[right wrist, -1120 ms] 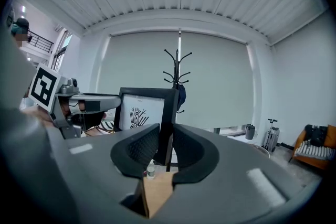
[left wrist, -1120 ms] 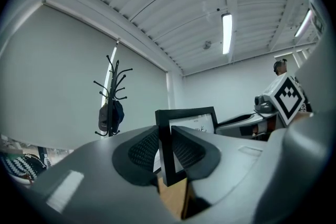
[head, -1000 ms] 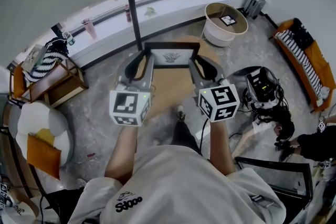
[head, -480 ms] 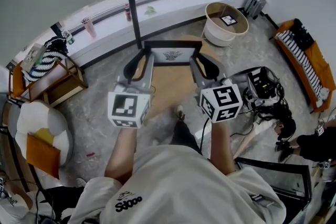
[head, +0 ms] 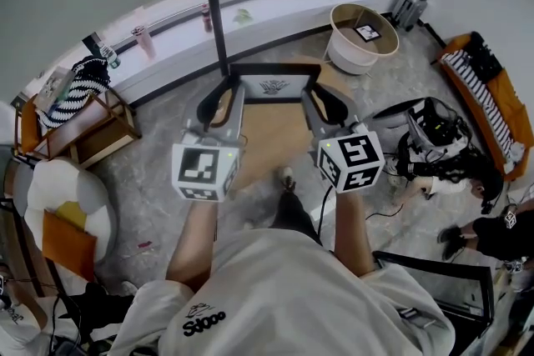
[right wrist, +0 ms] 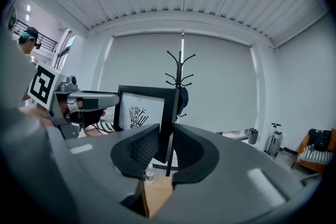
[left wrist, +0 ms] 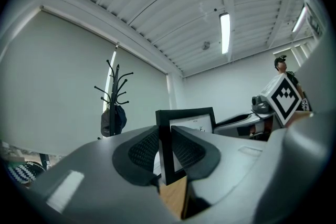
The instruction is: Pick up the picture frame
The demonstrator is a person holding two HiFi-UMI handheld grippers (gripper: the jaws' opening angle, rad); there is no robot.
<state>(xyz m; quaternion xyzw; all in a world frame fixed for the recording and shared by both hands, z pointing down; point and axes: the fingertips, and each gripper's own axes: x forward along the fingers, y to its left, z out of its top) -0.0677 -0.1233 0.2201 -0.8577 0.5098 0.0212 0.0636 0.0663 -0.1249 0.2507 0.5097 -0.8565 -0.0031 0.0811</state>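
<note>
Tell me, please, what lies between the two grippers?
The black picture frame spans the gap, the left gripper and right gripper each clamping one side edge; the head view shows it.

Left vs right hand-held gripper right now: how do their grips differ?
Left hand-held gripper clamps the picture frame's left bar; right hand-held gripper clamps its right bar. Left marker cube faces the head camera squarely; right marker cube is turned corner-on. Both are shut on the frame.
</note>
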